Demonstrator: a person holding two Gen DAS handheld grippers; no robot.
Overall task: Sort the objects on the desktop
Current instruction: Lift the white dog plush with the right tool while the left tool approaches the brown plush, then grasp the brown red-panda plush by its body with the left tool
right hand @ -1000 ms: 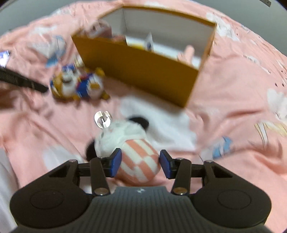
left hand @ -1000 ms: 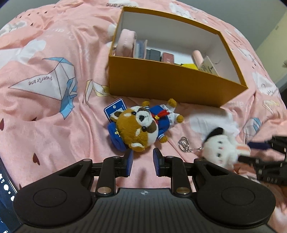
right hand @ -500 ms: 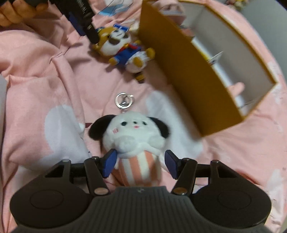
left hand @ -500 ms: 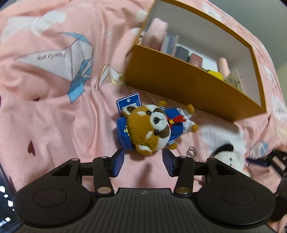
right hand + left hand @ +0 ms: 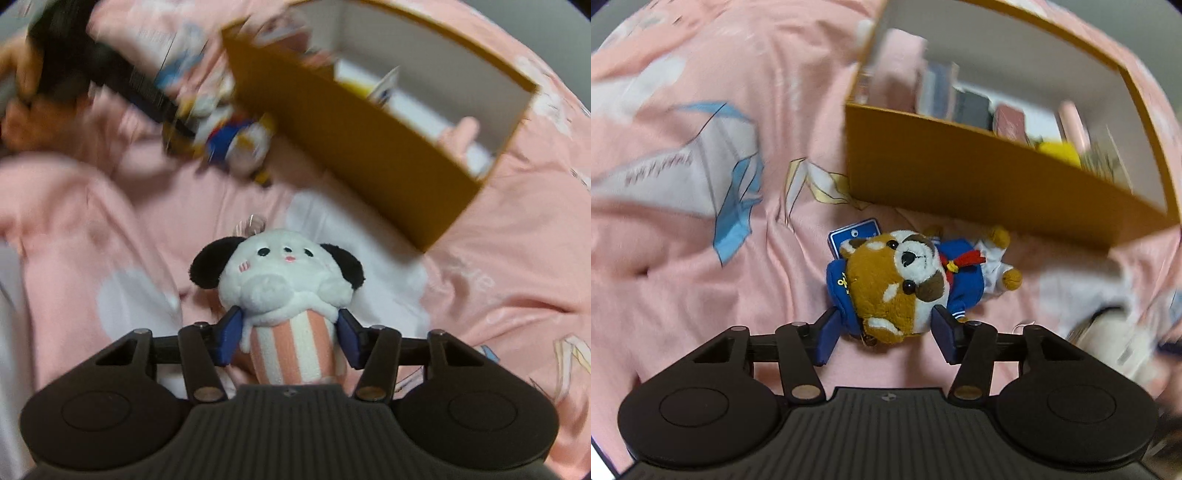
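**Operator:** Plush toys are what I'm after, one per claw. On my left, the red panda plush (image 5: 901, 284) in its blue sailor suit lies on the pink bedsheet (image 5: 701, 288), just near of the yellow box (image 5: 960, 184). On my right, the white puppy plush (image 5: 284, 288) with black ears and a striped cup body lies on the same sheet, near and a little left of the box's corner.

**Partner:** How are the claws sitting?

**Operator:** The left claw (image 5: 886, 332) is wide and opening further, its blue pads straddling the panda's head: the left pad is just beside the blue cap, the right pad beside the cheek, and I see no squeeze in the fur. The right claw (image 5: 286, 338) is also wide but closing, pads either side of the striped cup with the white fluff brushing them; I'd judge it not yet pinched.

**Partner:** Any advice before you grip?

**Operator:** I'd sink the left claw a little so the pads catch the head at its widest, not the cap's edge. On the right I'd squeeze the cup body, which looks firmer than the fluff. Both are soft, so I'd close firmly, then lift clear of the box's near wall before releasing inside. The puppy's key ring (image 5: 253, 225) could snag the rim.
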